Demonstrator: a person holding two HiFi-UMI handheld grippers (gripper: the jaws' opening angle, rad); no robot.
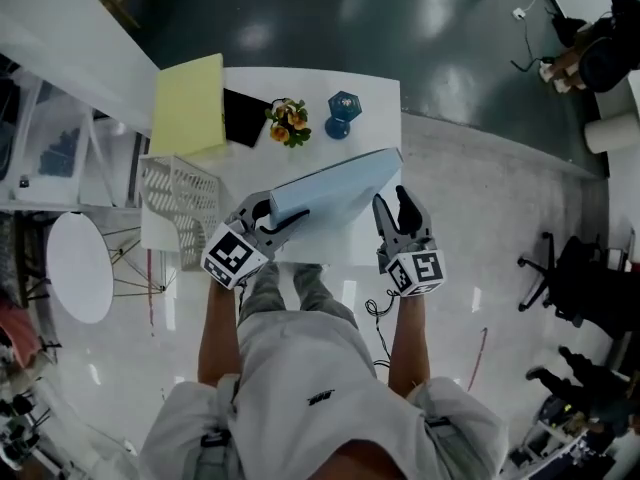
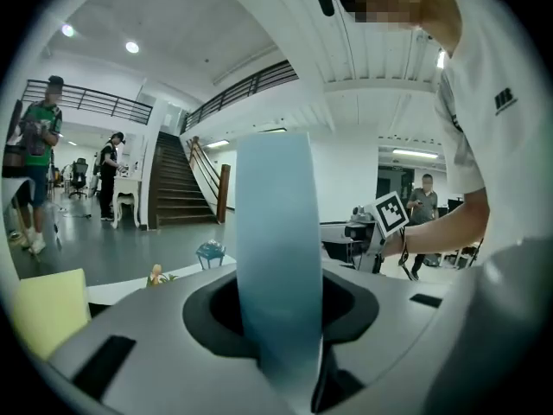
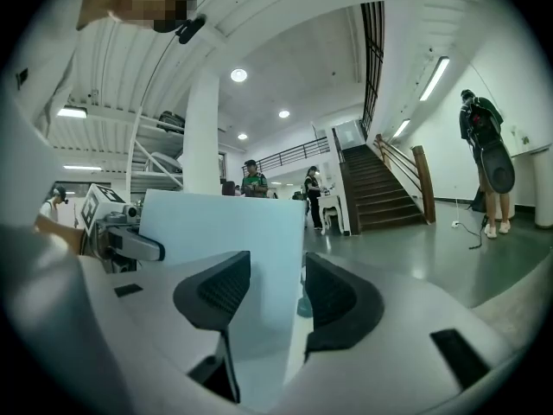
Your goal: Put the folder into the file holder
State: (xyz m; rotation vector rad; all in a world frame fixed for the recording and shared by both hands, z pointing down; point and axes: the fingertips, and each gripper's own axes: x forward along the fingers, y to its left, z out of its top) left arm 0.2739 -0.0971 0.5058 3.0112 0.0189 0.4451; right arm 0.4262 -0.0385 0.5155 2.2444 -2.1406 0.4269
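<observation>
**Folder held over the table, file holder at left**

White table [image 1: 375,108]: holds everything below.

Pale blue folder [image 1: 335,193]: the biggest item on the table. It is held tilted over the near half, with its long side running from the near left to the far right. I cannot tell whether its lower edge touches the tabletop. It is not in the file holder.

White mesh file holder [image 1: 175,203]: stands on the table's left part, just left of the left gripper and apart from the folder.

Yellow sheet [image 1: 190,106]: lies at the far left corner, behind the file holder. A flat black item [image 1: 245,116] lies against its right side.

Left gripper [image 1: 283,213]: clamped tight on the folder's near-left end. In its own view the folder stands edge-on between the closed jaws.

Right gripper [image 1: 393,200]: at the folder's right end. In its own view the jaws stand apart with the folder's edge between them, and no pad can be seen pressing on it.

Flowers [image 1: 288,121] and a blue ornament [image 1: 342,113]: stand side by side at the far edge, behind the folder.
</observation>
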